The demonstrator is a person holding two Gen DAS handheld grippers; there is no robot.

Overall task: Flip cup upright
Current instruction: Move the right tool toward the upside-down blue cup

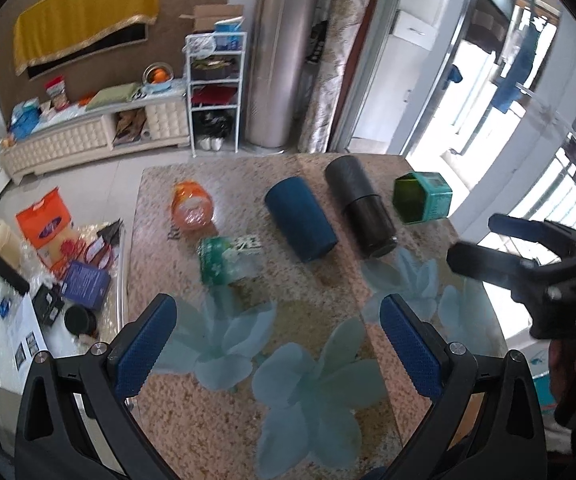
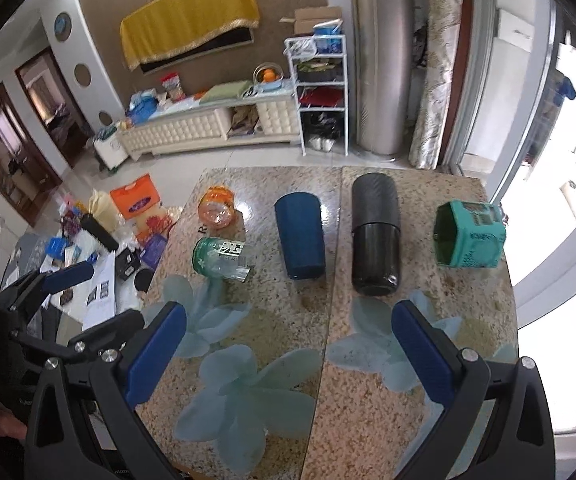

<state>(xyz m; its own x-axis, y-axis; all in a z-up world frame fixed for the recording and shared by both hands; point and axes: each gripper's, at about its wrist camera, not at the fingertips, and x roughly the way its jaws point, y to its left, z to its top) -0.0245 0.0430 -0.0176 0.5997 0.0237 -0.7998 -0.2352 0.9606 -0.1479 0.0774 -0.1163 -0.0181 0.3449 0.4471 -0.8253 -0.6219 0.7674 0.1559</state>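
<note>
Left gripper (image 1: 277,334): held low over the near edge of the surface (image 1: 328,420); its blue-padded fingers (image 1: 145,346) are spread wide, with nothing between them.

Right gripper (image 2: 288,344): likewise held above the near edge, fingers (image 2: 422,346) parted and empty; in the left wrist view it is seen at about 3 o'clock.

Surface: speckled stone under glass with pale blue flower prints; no object lies between the grippers and the row of containers.

Task objects: five containers are laid on their sides in a row at about 12 o'clock from both grippers, well apart from the fingers.

Row, 9 to 3 o'clock: an orange plastic cup (image 2: 216,209), a green printed clear cup (image 2: 219,258) just nearer than it, a dark blue cup (image 2: 300,236), a black tumbler (image 2: 376,240), a teal hexagonal tin (image 2: 470,234).

Step in hand: judged to be the approach; which cup is meant cannot be told, though the black tumbler lies closest to the right gripper's line.

Advice: the chosen cup should be taken across its body near the middle, fingers kept wide until both pads flank it, then rotated about the base so it is set down squarely; rolling is to be expected on the smooth glass.

Far: a white bench and shelf rack stand against the wall.
</note>
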